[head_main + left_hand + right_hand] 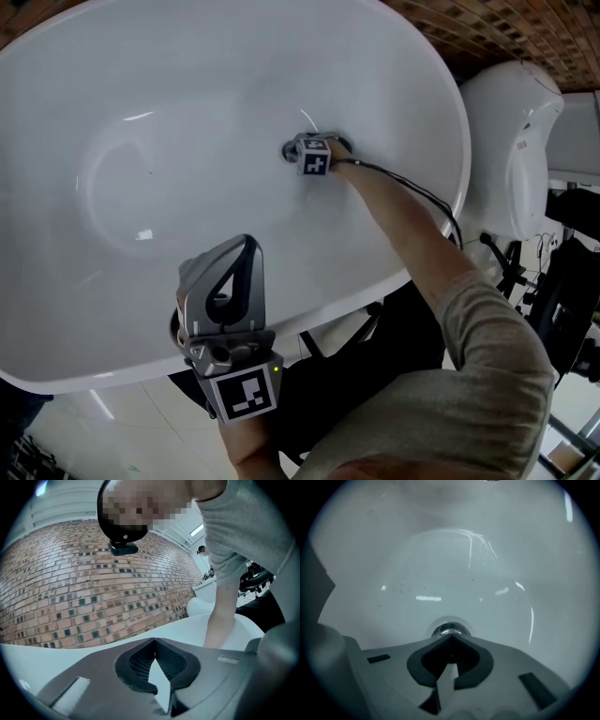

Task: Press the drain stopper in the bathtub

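Head view looks steeply down into bathtub (187, 112); right gripper view shares it, closer

place: bathroom-like room | bathtub (112, 94) | brick wall (70, 588) behind

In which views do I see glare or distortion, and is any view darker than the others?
Head view: bright and even, soft glare patches on the glossy white bathtub. Left gripper view: fisheye curves the brick wall. Right gripper view: darkest, bluish, dark corners; light streaks on the bathtub; the round chrome drain stopper glints.
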Action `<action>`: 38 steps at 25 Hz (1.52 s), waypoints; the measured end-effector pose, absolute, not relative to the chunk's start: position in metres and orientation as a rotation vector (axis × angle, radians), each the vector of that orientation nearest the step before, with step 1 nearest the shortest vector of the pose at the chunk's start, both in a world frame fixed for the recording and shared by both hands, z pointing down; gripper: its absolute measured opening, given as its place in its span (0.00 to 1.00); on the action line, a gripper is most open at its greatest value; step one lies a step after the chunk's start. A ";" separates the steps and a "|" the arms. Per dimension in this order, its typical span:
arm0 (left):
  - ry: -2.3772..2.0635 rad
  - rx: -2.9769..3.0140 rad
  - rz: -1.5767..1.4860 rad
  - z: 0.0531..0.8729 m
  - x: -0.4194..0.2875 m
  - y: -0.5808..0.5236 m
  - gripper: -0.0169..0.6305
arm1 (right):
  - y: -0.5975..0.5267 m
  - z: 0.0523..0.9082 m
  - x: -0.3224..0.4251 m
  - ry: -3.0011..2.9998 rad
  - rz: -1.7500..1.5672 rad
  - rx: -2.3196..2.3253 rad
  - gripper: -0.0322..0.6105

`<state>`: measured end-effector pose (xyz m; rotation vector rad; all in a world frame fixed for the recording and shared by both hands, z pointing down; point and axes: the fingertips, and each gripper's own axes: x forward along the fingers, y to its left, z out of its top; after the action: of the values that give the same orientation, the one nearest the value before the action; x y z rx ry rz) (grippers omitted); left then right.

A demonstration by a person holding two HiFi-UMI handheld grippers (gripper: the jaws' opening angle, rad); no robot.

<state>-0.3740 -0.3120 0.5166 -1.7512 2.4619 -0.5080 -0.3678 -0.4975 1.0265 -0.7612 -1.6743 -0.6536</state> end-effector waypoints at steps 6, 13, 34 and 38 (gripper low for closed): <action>2.446 -1.764 -0.525 0.521 -0.372 -0.311 0.04 | -0.493 1.029 -0.374 -1.670 -0.754 -0.770 0.06; 2.444 -1.730 -0.526 0.521 -0.376 -0.312 0.04 | -0.498 0.992 -0.381 -1.659 -0.585 -0.694 0.05; 2.138 -1.602 -0.124 0.320 -0.282 -0.266 0.04 | -0.396 0.266 -0.210 -3.146 -0.776 -0.486 0.05; 1.973 -1.623 -0.069 0.255 -0.212 -0.242 0.04 | -0.364 0.211 -0.131 -3.267 -0.939 -0.521 0.05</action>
<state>-0.2117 -0.2424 0.2547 -1.6233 1.9729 -0.0685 -0.1306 -0.3637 0.2108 -0.5208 -3.2670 -0.9394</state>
